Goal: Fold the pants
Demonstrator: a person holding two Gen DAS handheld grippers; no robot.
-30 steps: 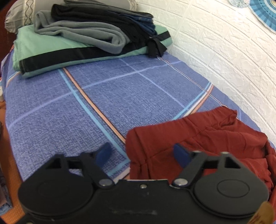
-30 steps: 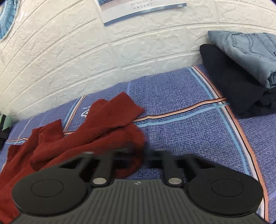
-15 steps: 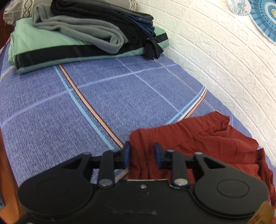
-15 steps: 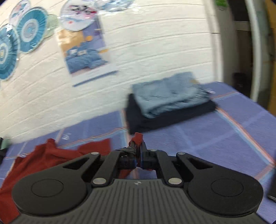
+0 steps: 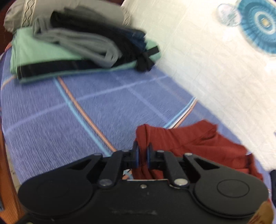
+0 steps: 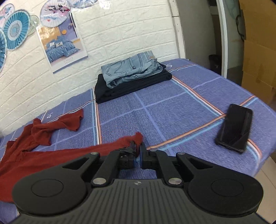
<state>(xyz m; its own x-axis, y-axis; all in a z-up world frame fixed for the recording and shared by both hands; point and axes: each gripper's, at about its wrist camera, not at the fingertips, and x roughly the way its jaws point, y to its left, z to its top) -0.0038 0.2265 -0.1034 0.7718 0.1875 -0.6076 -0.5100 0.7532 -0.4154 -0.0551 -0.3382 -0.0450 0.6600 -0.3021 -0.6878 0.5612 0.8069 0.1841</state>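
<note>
Blue plaid bedspread (image 6: 172, 112); white brick wall (image 6: 120, 34).

A bedroom in a home: a bed (image 6: 172, 110) under a blue checked sheet stands against a white brick-pattern wall (image 6: 120, 31) hung with paper fans (image 6: 15, 29) and a bedding poster (image 6: 63, 46). Folded clothes (image 6: 131, 79) are stacked at the far side, a pillow (image 5: 65, 10) lies at the bed's far end, and a phone (image 6: 234, 128) lies at right.

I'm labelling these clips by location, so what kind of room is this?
Probably a bedroom: a bed with a blue plaid sheet, a grey pillow at its head, and folded clothes such as light-blue denim jeans.
</note>
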